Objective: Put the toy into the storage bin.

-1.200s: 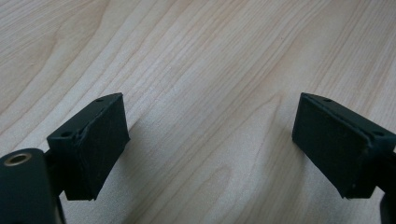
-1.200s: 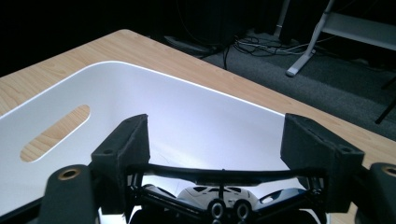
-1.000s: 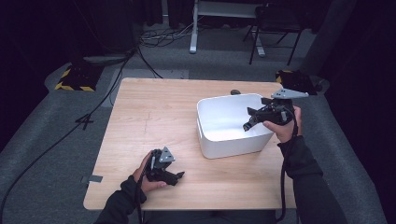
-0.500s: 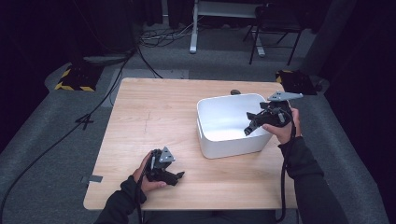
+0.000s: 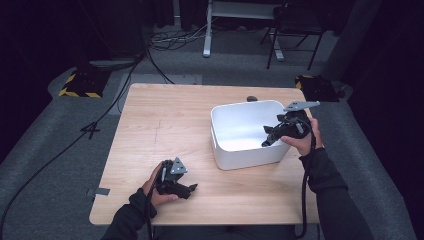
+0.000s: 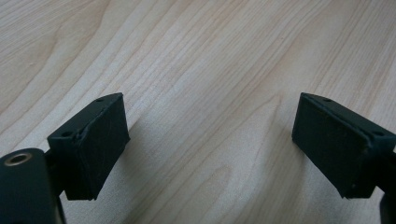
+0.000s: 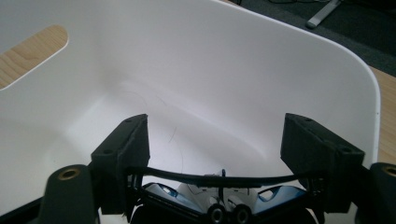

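A white plastic bin [image 5: 240,155] stands on the right half of the wooden table [image 5: 165,115]. My right gripper [image 5: 268,139] hangs over the bin's right side and points down into it. In the right gripper view its jaws [image 7: 217,128] are shut on a blue and white toy with small wheels [image 7: 205,193], which sits low between them with a thin black bar spanning jaw to jaw. The bin's bare white inside [image 7: 280,70] lies beyond. My left gripper [image 5: 191,189] rests on the table near the front edge, open, with only wood grain between its pads [image 6: 93,140].
A small dark object [image 5: 251,98] lies on the table just behind the bin. Cables trail from both grippers off the table's front. Beyond the table are grey floor, loose cables, a chair [image 5: 295,30] and a yellow-striped block [image 5: 80,85].
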A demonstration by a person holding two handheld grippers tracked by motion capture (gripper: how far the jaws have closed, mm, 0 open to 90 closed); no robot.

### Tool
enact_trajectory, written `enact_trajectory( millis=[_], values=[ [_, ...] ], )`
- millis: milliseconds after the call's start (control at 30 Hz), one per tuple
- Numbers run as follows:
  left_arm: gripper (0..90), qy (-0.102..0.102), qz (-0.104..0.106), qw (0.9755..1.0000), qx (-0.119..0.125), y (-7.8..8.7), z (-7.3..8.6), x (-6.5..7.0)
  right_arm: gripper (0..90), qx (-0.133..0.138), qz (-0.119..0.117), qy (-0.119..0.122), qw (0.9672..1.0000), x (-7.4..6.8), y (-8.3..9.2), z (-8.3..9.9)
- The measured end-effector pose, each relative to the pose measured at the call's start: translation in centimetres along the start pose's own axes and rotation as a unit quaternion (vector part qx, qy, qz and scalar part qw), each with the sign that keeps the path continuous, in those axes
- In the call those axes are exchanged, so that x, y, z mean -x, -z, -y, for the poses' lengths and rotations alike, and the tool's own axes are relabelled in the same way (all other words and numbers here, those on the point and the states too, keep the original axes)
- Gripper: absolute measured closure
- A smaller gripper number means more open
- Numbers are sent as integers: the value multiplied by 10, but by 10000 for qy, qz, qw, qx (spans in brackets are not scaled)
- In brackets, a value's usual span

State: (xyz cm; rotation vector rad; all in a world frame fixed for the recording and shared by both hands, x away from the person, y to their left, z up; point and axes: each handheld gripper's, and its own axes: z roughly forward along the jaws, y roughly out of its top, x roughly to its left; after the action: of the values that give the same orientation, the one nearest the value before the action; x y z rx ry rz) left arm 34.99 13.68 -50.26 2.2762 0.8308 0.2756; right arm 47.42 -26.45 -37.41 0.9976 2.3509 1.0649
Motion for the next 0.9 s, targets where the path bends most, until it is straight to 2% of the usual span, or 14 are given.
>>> enact_trajectory(
  millis=[300,667,900],
  values=[
    [110,-2,0,10000,-1,0,0,0,245,-124,-63,-50,9999,2,0,3],
    [110,-1,1,10000,-1,0,0,0,245,-454,-25,-119,9989,2,-4,2],
    [111,0,0,10000,0,0,0,0,244,-635,26,-82,9979,3,-4,0]
  ],
)
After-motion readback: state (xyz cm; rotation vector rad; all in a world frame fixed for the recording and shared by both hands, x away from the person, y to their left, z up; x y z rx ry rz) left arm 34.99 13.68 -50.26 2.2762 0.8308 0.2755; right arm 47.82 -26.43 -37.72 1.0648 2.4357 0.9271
